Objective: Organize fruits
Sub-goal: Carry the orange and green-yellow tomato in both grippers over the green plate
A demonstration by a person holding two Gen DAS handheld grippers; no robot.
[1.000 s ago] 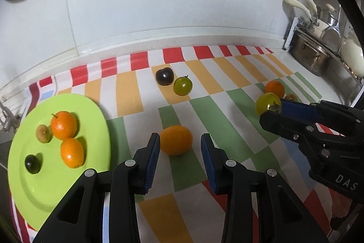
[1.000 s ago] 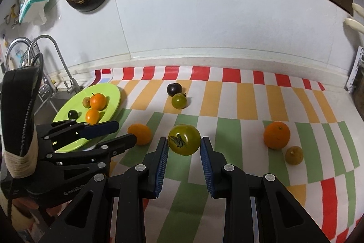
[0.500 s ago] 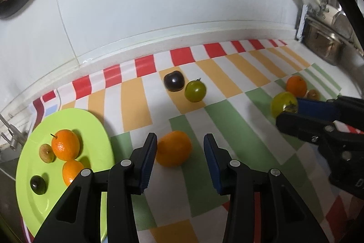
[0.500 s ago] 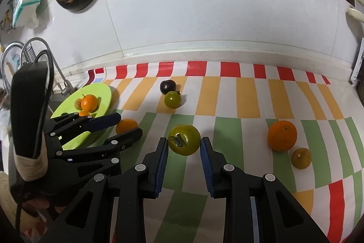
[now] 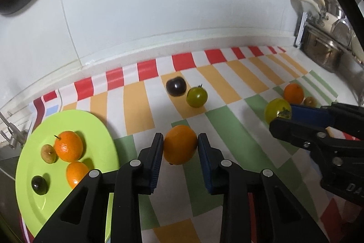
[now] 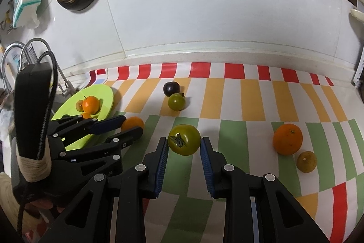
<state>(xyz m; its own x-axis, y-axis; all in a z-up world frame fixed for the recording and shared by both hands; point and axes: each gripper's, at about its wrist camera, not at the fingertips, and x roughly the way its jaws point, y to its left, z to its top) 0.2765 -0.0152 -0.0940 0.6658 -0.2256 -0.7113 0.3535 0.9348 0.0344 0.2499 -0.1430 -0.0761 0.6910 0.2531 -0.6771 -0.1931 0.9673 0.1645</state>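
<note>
Here the left gripper (image 5: 180,147), a black two-finger tool with blue ribbed pads, has just been closing its jaws, and both pads now press the sides of a round orange mandarin (image 5: 180,144) that sits on the striped red, orange, green and white plastic tablecloth (image 5: 229,147). The right gripper (image 6: 184,146), of the same make, holds a large yellow-green tomato with a dark dried calyx (image 6: 184,139) clamped narrowly between its pads, low over a green stripe.

Left of the mandarin lies a lime-green round plate (image 5: 34,195). On it are two orange mandarins, a small tan-green fruit and a small dark round fruit. Toward the white tiled wall, a dark purple plum-like fruit (image 5: 175,86) touches or nearly touches a smaller green tomato (image 5: 197,96). At the right end of the cloth a bigger orange citrus (image 6: 287,139) sits just beside a small yellowish-brown fruit (image 6: 306,161).

On the side of the right gripper's body, seen from the left wrist, white letters read "DA", cut off at the frame edge. Faint lettering on the left gripper's body in the right wrist view is too small to read. A blue-and-white packet (image 6: 26,0) on the wall bears print that is not legible.
</note>
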